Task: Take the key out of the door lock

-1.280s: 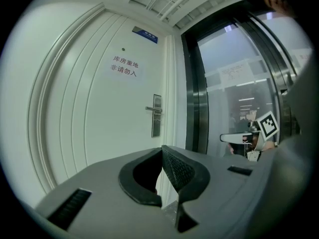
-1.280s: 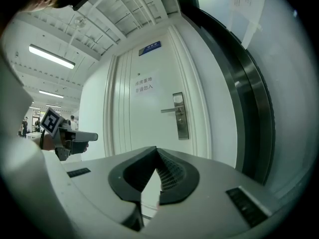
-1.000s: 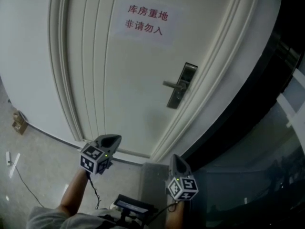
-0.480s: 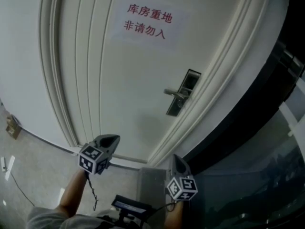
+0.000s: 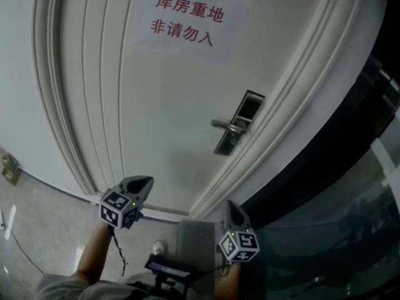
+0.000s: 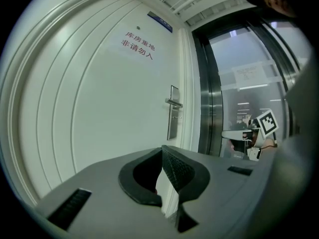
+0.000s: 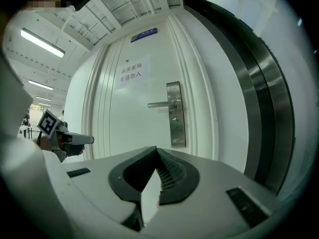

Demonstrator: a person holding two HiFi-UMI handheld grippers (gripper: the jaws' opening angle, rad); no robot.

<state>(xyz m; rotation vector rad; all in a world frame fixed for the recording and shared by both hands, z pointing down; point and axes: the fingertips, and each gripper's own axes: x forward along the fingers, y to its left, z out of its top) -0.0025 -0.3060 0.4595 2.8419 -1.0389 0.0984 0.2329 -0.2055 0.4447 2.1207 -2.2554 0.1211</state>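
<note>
Both claws are held low in front of the door point(image 5: 162, 105), well apart from it, so the step in hand is the approach. The left claw point(image 5: 139, 185) has its jaws together with nothing between them. The right claw point(image 5: 231, 211) is likewise closed and empty.

The key should be in the lock plate point(image 5: 239, 122), which sits at the door's right edge about mid-height, with the handle point(image 5: 224, 125) sticking out to the left of it. In the right gripper view a small spot point(image 7: 175, 118) on the plate under the handle may be the key, but it is too small to be sure.

The right claw looks the better placed, since the plate is nearly straight ahead of it. To do this well, bring it in level, open the jaws before reaching the plate, and come in below the handle so as not to knock it. Close squarely on the key's head, then pull straight out along the key's own line; twisting or pulling at an angle could jam it.

The door is plain white with moulded panels and a sign point(image 5: 184, 20) in red characters near its top edge. A dark frame point(image 5: 325, 136) with glass runs along its right side. The floor point(image 5: 37, 224) is grey.
</note>
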